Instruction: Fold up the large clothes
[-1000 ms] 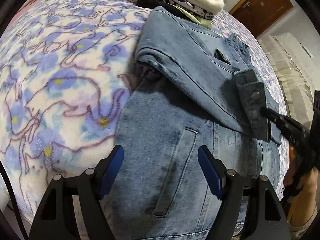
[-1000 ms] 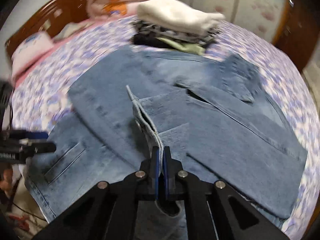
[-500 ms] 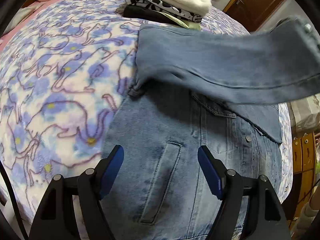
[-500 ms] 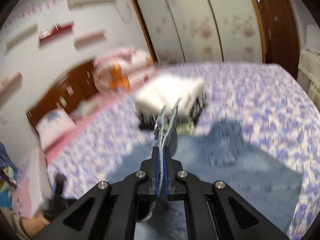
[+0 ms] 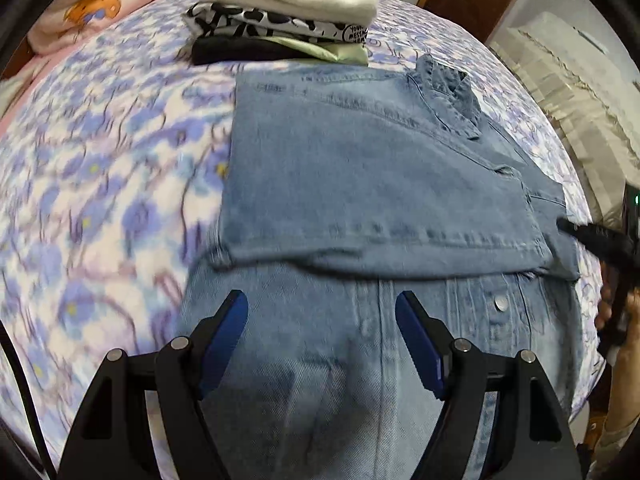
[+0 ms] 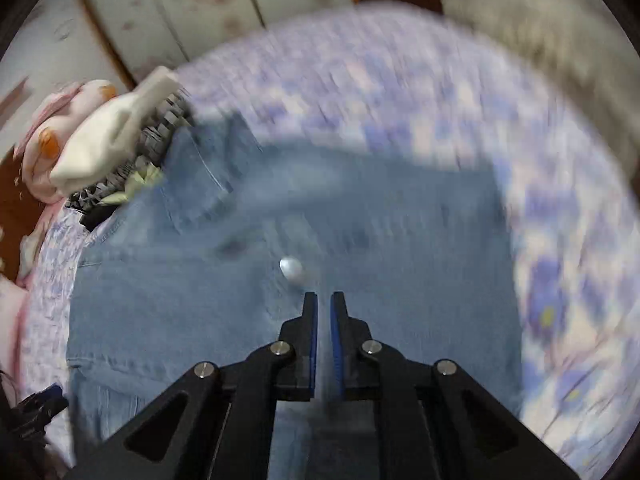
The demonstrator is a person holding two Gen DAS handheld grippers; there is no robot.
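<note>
Denim jacket (image 5: 376,184): heavy, stiff (holds creases); grip hem ahead.
Left gripper (image 5: 322,332): apart.
Right gripper (image 6: 324,308): nearly together, empty.

Black-and-white folded garment (image 5: 276,24): round label, "YOUR MESS…" partly legible.

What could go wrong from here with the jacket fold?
1. The sleeve laid across the denim jacket ends at the bed-side edge near the right tool, so it may slide off when the hem is lifted.
2. The folded clothes stack touches the jacket's shoulder; pushing the fold forward could topple it.
3. The open left tool might pinch only one layer.
</note>
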